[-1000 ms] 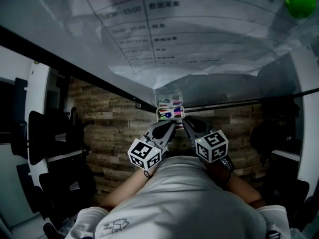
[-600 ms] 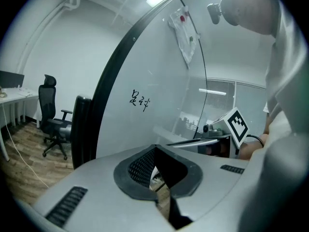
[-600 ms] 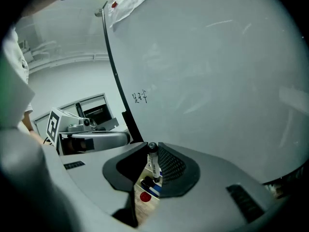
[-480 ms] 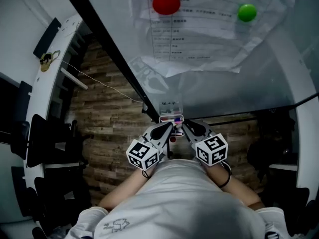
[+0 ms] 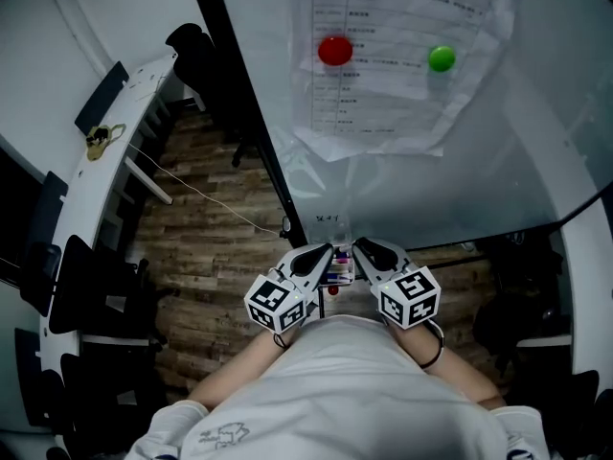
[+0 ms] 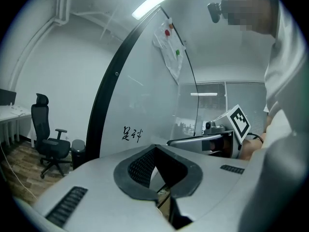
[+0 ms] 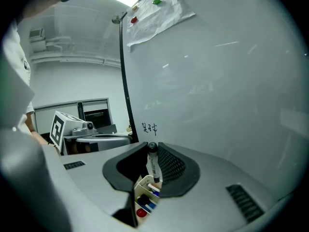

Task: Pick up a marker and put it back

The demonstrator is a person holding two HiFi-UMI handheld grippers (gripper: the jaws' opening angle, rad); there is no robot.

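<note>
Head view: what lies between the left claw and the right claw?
A small marker tray sits between the left claw and the right claw; the head view shows it.

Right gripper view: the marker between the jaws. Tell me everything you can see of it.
The marker is a slim white barrel with a dark printed label, too small to read, and a black cap at its far end. It looks like plastic. It stands roughly upright between the jaws of the right gripper, which close on it near the cap. Its lower end reaches the holder of coloured markers; whether it rests inside is unclear.
</note>
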